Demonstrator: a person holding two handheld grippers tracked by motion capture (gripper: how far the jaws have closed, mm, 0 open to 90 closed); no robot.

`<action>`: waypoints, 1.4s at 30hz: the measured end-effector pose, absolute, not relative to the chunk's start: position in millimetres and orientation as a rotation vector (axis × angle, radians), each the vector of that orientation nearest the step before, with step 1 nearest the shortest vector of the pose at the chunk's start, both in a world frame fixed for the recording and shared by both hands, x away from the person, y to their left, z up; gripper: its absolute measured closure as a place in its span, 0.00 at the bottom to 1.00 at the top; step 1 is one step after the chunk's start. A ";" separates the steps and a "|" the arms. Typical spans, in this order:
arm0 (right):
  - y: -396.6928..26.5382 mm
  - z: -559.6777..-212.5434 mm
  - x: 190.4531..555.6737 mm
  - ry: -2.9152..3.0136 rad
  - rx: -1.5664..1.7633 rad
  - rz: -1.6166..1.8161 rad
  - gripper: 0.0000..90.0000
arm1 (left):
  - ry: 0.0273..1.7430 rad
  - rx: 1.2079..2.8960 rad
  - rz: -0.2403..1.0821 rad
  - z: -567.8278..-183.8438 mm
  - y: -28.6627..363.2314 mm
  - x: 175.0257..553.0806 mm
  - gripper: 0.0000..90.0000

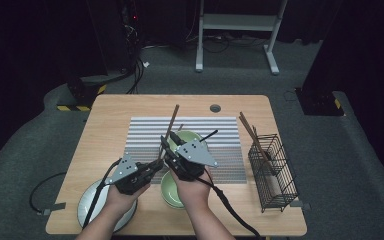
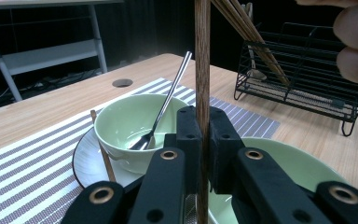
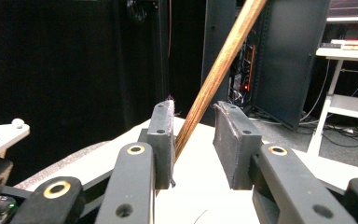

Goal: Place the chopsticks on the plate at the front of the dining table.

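Clamped in the left gripper (image 2: 203, 135), a chopstick (image 2: 202, 70) is held upright. Right gripper (image 3: 193, 140) jaws are parted around it, one pad touched, a gap left beside the other.

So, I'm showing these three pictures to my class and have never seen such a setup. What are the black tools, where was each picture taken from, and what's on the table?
A person at a wooden table holds a two-jaw grasping tool in each hand. The high view looks down from above; the other two come from cameras riding on each tool.

The left tool is shut on a wooden chopstick, held upright. The right tool is open, its jaws either side of that chopstick, one pad close against it.

On the table lie a striped mat, a green bowl with a metal spoon, a second green bowl, a pale plate and a black wire basket with more chopsticks.
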State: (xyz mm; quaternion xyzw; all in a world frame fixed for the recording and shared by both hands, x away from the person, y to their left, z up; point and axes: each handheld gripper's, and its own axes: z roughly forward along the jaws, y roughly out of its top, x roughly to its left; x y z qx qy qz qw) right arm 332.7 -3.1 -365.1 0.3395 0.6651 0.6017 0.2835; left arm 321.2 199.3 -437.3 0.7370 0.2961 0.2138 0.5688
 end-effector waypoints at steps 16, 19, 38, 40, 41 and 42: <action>-14.1 -369.7 340.0 1.767 0.956 1.587 0.74 | 0.669 1.698 0.471 -437.6 200.4 317.9 0.94; -15.1 -371.9 342.0 1.768 0.964 1.591 0.73 | 0.674 1.690 0.459 -439.3 201.5 318.2 0.94; -16.3 -374.3 339.4 1.791 0.973 1.642 0.80 | 0.676 1.684 0.425 -448.6 201.4 317.0 0.94; -17.5 -374.5 340.1 1.790 0.984 1.642 0.79 | 0.676 1.684 0.428 -447.9 202.3 316.9 0.94; -18.0 -374.7 340.7 1.789 0.988 1.642 0.79 | 0.676 1.683 0.428 -447.8 202.5 316.7 0.94; -18.6 -375.0 341.1 1.788 0.993 1.640 0.79 | 0.674 1.683 0.430 -447.6 202.6 316.6 0.94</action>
